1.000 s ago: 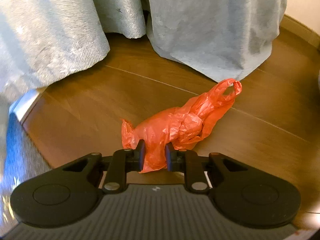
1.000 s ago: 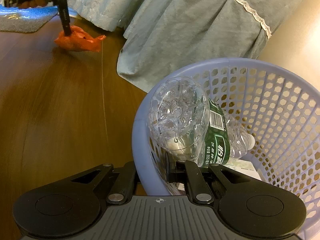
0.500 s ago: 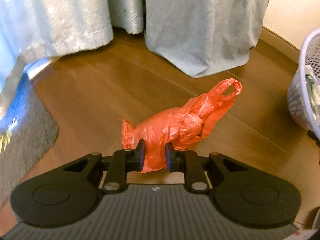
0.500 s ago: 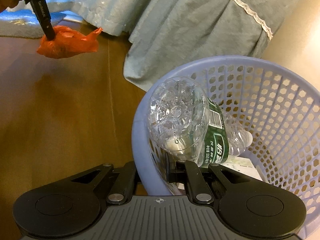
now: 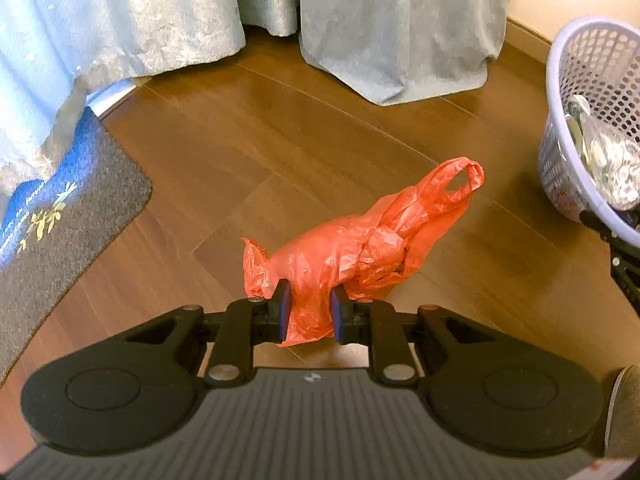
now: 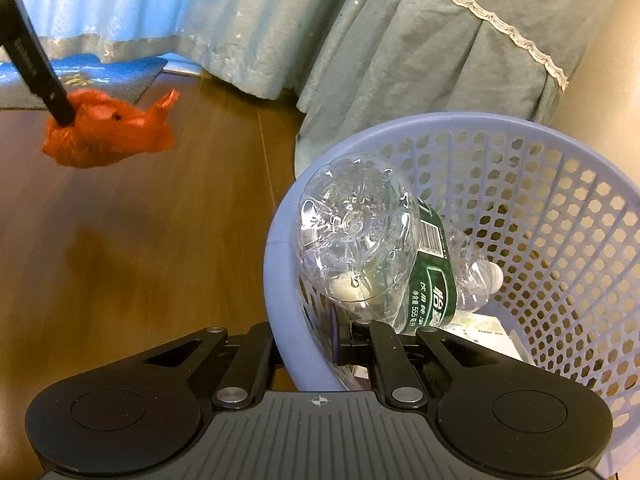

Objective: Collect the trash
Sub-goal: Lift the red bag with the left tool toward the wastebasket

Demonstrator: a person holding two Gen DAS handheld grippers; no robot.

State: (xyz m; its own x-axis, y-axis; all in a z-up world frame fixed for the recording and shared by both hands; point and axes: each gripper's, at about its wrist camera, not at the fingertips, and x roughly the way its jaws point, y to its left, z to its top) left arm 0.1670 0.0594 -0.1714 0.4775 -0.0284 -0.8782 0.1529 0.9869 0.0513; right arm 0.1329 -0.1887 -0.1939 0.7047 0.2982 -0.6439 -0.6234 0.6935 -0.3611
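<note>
Lifted off the floor now, the orange bag (image 5: pixel 360 244) hangs pinched in the left gripper (image 5: pixel 307 312) and has come closer to the basket (image 6: pixel 592 184). The right gripper (image 6: pixel 310 344) squeezes the basket's rim. Next, carry the bag over and drop it in.

Ahead and right of the left gripper (image 5: pixel 306 312), bare wooden floor (image 5: pixel 304 136) lies open toward the basket (image 5: pixel 560 92). Draped fabric (image 5: pixel 396 28) blocks beyond; a mat (image 5: pixel 80 204) lies left.
</note>
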